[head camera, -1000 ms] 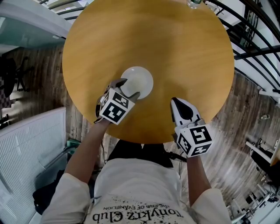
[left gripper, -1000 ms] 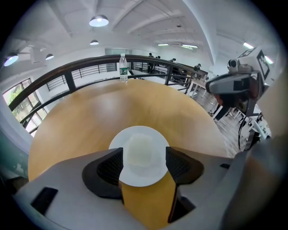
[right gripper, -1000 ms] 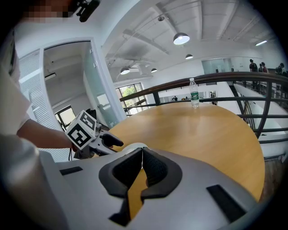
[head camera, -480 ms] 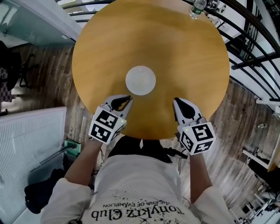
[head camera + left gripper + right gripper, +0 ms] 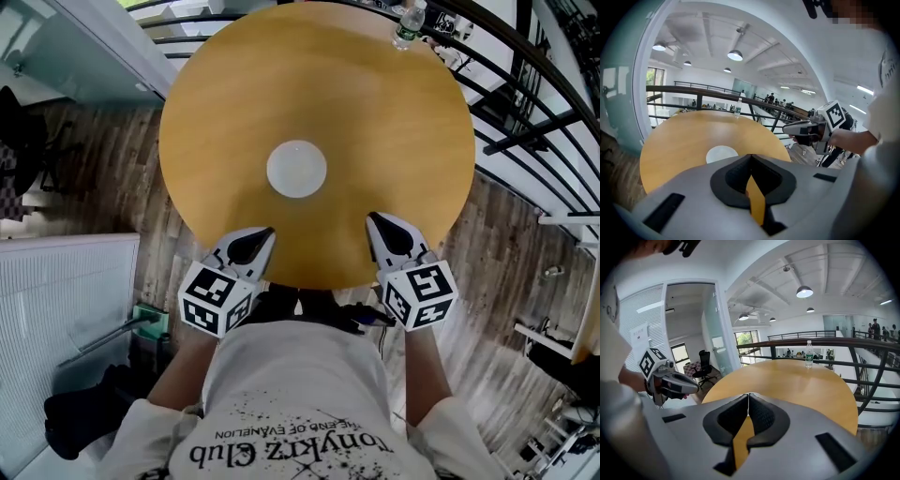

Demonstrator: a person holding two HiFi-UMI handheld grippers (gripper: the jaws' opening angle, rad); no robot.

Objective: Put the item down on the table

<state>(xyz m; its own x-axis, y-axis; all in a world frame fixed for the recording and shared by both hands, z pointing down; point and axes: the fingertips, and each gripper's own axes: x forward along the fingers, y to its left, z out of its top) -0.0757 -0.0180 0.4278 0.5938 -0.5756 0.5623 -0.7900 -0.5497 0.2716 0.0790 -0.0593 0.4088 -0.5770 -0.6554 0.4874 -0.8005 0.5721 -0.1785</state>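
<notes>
Here, one white disc (image 5: pixel 296 169) and one bottle (image 5: pixel 407 23) occupy the table (image 5: pixel 375 112).

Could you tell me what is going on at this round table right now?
A person stands at a round wooden table with a handheld gripper in each hand. A small white plate lies flat near the table's middle, and neither gripper touches it. The left gripper and the right gripper both hover over the near edge, jaws closed and empty. A water bottle stands at the far rim. The plate looks already set down.
</notes>
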